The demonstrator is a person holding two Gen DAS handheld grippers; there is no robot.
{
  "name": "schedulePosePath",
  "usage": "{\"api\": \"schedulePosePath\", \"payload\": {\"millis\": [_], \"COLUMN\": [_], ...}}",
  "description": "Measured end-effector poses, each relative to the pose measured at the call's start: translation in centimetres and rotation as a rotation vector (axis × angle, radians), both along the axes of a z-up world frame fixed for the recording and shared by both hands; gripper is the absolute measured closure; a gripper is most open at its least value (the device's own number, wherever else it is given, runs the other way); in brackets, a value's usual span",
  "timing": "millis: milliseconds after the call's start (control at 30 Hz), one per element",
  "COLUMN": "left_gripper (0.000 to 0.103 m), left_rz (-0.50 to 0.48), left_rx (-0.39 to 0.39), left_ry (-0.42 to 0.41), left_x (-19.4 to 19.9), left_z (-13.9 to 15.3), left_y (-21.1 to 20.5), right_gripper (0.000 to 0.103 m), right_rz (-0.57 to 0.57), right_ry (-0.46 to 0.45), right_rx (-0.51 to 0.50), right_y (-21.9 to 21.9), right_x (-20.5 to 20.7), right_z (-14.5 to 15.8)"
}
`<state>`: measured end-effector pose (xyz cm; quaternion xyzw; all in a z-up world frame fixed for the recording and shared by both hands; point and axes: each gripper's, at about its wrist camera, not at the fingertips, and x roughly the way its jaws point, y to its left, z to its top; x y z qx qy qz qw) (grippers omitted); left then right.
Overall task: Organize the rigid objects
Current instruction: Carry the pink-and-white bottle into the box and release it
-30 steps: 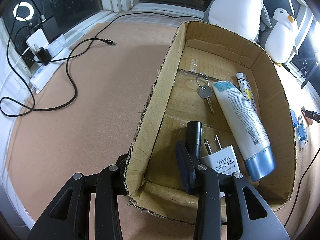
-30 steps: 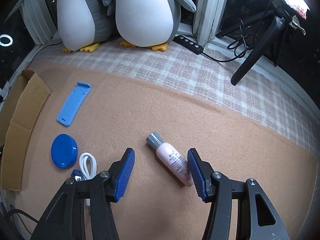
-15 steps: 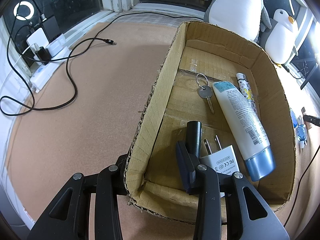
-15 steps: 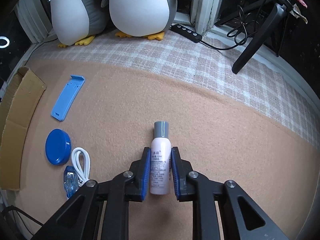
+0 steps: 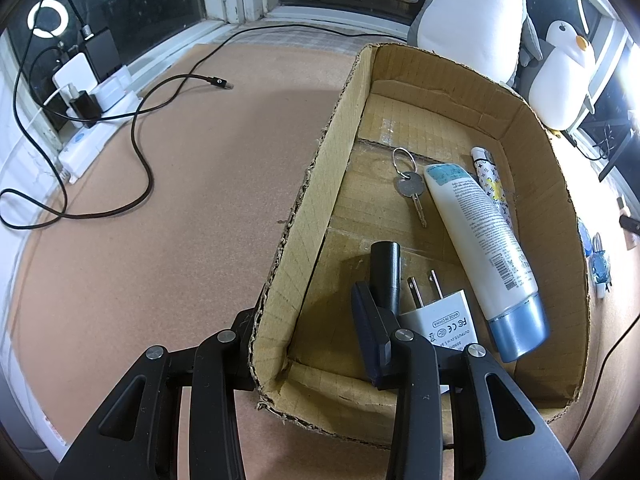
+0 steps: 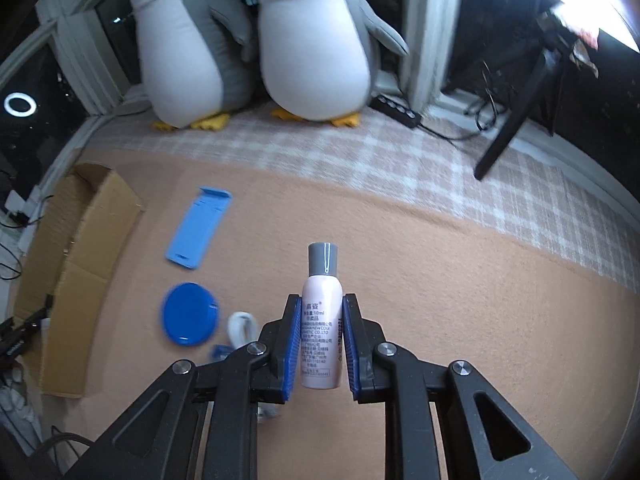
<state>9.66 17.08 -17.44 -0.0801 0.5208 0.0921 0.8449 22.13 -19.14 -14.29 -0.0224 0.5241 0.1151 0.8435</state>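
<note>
My right gripper (image 6: 321,300) is shut on a small pink bottle (image 6: 322,280) with a grey cap, held off the tan mat with its cap pointing away from me. To its left on the mat lie a blue phone stand (image 6: 198,234), a blue round lid (image 6: 190,314) and a coiled white cable (image 6: 242,326). My left gripper (image 5: 304,312) is shut on the near left corner of the cardboard box (image 5: 312,184), one finger outside and one inside. The box holds a key (image 5: 408,186), a white tube (image 5: 480,240), a patterned tube (image 5: 491,176), a white charger plug (image 5: 444,318) and a black cylinder (image 5: 386,272).
The box (image 6: 80,240) shows at the left edge of the right wrist view. Two penguin plushes (image 6: 312,40) stand at the back on a checked cloth, with a black power strip (image 6: 396,110) and a tripod leg (image 6: 512,128). A black cable (image 5: 140,160) and chargers (image 5: 92,92) lie left of the box.
The right gripper closed on the pink bottle, which lay slanted on the mat, and lifted it. The left gripper and the box stayed put.
</note>
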Motion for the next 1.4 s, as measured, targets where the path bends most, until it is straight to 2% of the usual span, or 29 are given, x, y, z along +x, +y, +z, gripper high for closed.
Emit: {"api": "schedulePosePath", "payload": {"millis": [233, 533, 1000, 1400], "left_gripper": [0.067, 0.067, 0.067, 0.067], "left_rz": [0.002, 0.004, 0.005, 0.005], "left_rx": [-0.005, -0.013, -0.018, -0.019], "left_ry": [-0.002, -0.005, -0.007, -0.007], "left_x": [0.0, 0.0, 0.0, 0.1], "left_z": [0.0, 0.0, 0.0, 0.0], "left_y": [0.0, 0.1, 0.1, 0.1], "right_gripper": [0.085, 0.085, 0.085, 0.085], "right_rz": [0.111, 0.235, 0.388, 0.452], "right_ry": [-0.061, -0.084, -0.055, -0.013], "right_rx": [0.059, 0.117, 0.152, 0.146], "right_y": [5.6, 12.1, 21.3, 25.9], "right_x": [-1.7, -3.1, -5.2, -6.7], "right_z": [3.7, 5.9, 5.6, 3.6]}}
